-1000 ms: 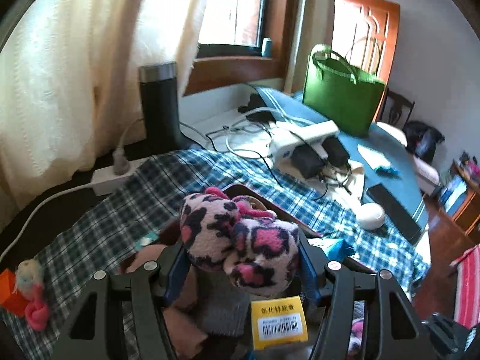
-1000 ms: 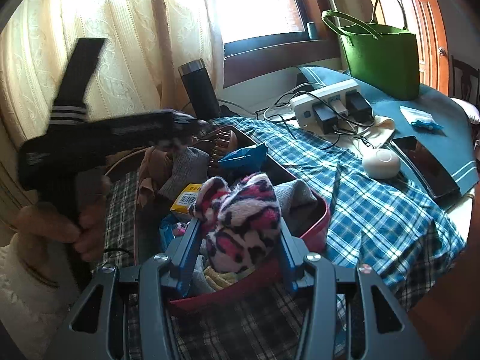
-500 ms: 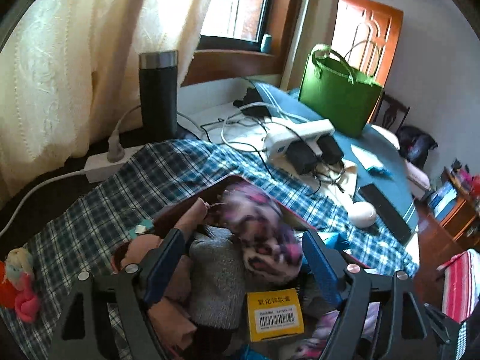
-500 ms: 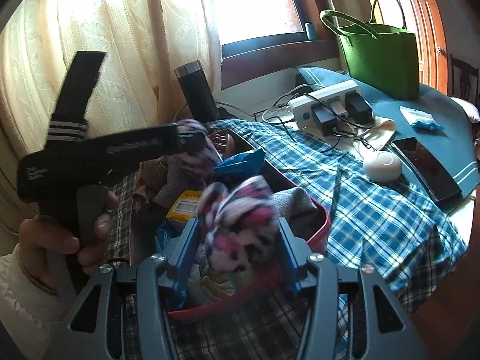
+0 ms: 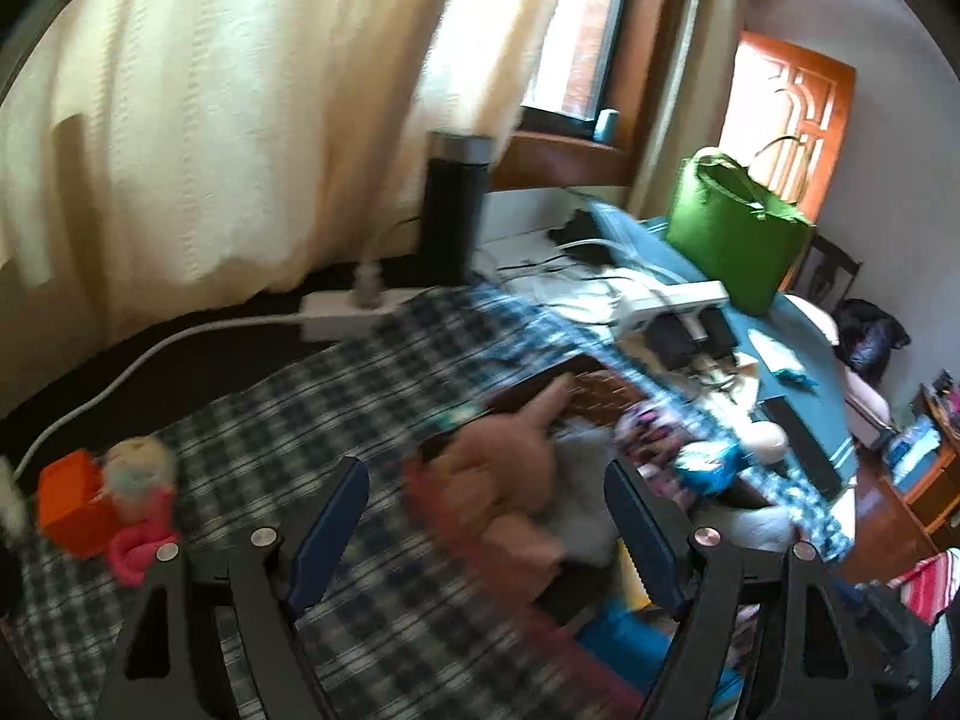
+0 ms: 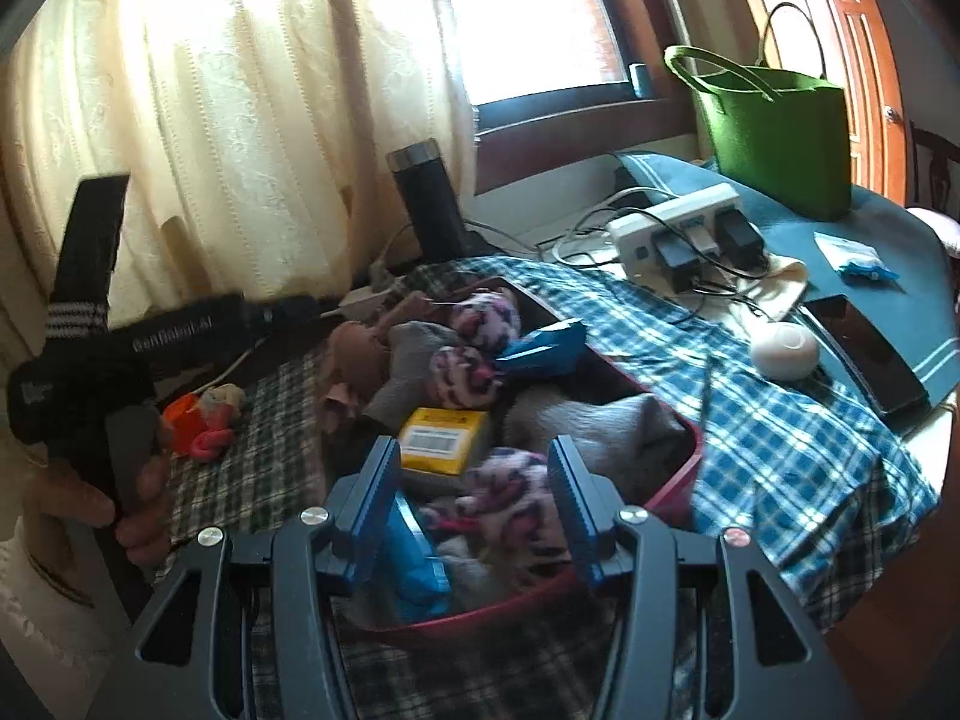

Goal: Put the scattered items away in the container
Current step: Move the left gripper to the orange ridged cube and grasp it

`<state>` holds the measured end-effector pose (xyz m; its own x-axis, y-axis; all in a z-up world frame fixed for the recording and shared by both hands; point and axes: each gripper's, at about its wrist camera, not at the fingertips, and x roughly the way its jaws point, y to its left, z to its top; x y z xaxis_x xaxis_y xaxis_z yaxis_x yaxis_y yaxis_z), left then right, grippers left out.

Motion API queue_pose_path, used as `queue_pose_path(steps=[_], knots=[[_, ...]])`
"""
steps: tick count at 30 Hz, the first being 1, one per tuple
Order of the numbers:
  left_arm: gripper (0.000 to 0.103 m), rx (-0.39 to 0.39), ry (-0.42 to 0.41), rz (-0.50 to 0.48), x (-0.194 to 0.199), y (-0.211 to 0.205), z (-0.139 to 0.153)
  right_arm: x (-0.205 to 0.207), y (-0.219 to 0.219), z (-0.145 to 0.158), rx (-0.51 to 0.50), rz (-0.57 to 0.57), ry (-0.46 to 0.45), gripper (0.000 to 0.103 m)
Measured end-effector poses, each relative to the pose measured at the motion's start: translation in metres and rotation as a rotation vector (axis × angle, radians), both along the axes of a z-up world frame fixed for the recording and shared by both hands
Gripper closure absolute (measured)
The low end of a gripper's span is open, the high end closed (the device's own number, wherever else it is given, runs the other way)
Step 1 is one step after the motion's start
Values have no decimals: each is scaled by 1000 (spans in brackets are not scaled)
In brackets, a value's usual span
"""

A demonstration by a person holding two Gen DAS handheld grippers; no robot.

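Observation:
The red-rimmed container (image 6: 690,462) holds socks, two pink leopard fuzzy socks (image 6: 465,375), (image 6: 516,486), a yellow box (image 6: 444,441) and blue packets. My right gripper (image 6: 474,498) is open and empty, just above the near leopard sock. My left gripper (image 5: 486,522) is open and empty, over the container's left end (image 5: 420,480); its body also shows in the right wrist view (image 6: 180,330). An orange block (image 5: 69,498) and a small pink-and-cream plush (image 5: 141,504) lie on the plaid cloth to the left, outside the container.
A black flask (image 6: 429,204), white power strips (image 6: 678,222), cables, a green tote bag (image 6: 780,120), a white round gadget (image 6: 783,351) and a black phone (image 6: 864,354) sit behind and right of the container. Curtains hang at the back.
Both grippers opened and dropped their leopard socks into the container. The left gripper has swung left and back; its view is blurred with motion.

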<state>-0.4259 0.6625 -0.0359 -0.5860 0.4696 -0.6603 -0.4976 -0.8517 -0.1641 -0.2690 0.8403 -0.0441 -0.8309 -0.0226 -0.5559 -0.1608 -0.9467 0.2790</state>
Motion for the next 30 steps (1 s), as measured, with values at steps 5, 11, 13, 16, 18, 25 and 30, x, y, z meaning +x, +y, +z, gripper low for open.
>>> queue_pose_path(steps=[5, 11, 13, 16, 18, 25, 30], knots=[[20, -16, -27, 118, -5, -59, -9, -8, -28, 6, 3, 63, 10, 43], [20, -44, -58, 294, -11, -147, -22, -20, -71, 12, 19, 149, 18, 38], [20, -45, -76, 344, -12, -180, -27, -26, -85, 11, 22, 174, 7, 36], [20, -67, -78, 432, -7, -231, -31, -33, -103, 9, 22, 203, -14, 32], [20, -94, -61, 498, -3, -264, -33, -37, -116, 8, 25, 223, -24, 31], [20, -106, -50, 606, 3, -367, -43, -51, -157, 5, 53, 284, -43, 28], [20, -210, 18, 538, 8, -393, -53, -62, -179, -2, 62, 318, -74, 28]])
